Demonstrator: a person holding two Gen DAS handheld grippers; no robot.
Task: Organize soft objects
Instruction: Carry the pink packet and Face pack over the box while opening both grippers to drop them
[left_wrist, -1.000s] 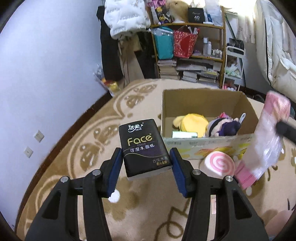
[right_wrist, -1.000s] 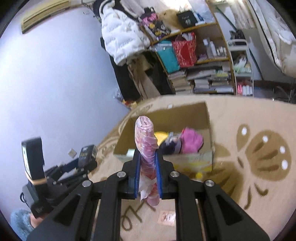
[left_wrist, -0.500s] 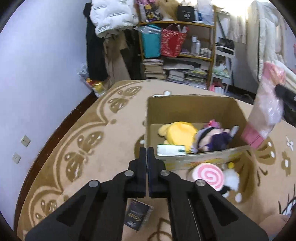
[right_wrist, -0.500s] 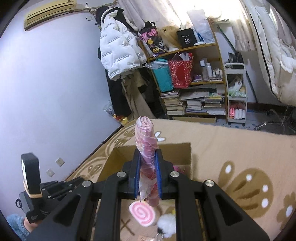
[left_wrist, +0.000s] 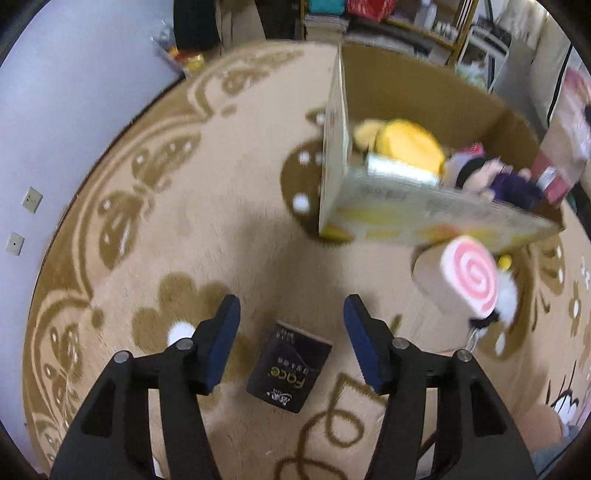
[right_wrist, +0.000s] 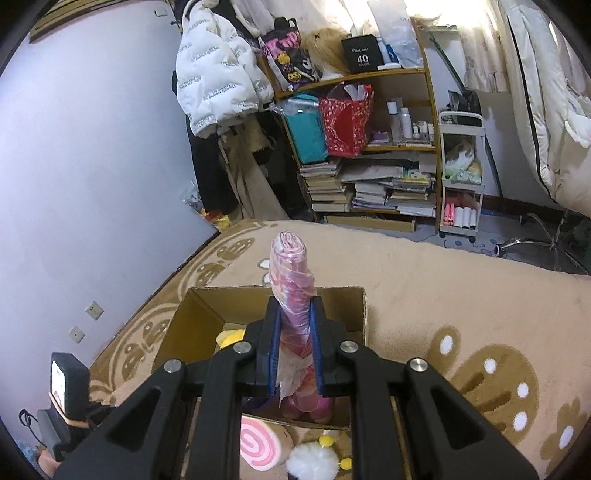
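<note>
My left gripper points down at the carpet and its jaws are opening. A black "Face" tissue pack lies flat on the carpet below the gap, and neither pad touches it. Beyond stands an open cardboard box holding a yellow plush and a dark-haired doll. A pink swirl plush leans against its front. My right gripper is shut on an upright pink plastic-wrapped package, above the cardboard box.
The beige patterned carpet spreads around the box. A white pompom lies beside the swirl plush. Behind stand a cluttered bookshelf, a hanging white jacket, a small cart and white bedding. The lilac wall is at the left.
My left gripper let go of the tissue pack, which now lies on the carpet; it shut, then tilted down and opened over the pack. My right gripper carried the pink package over the box.
</note>
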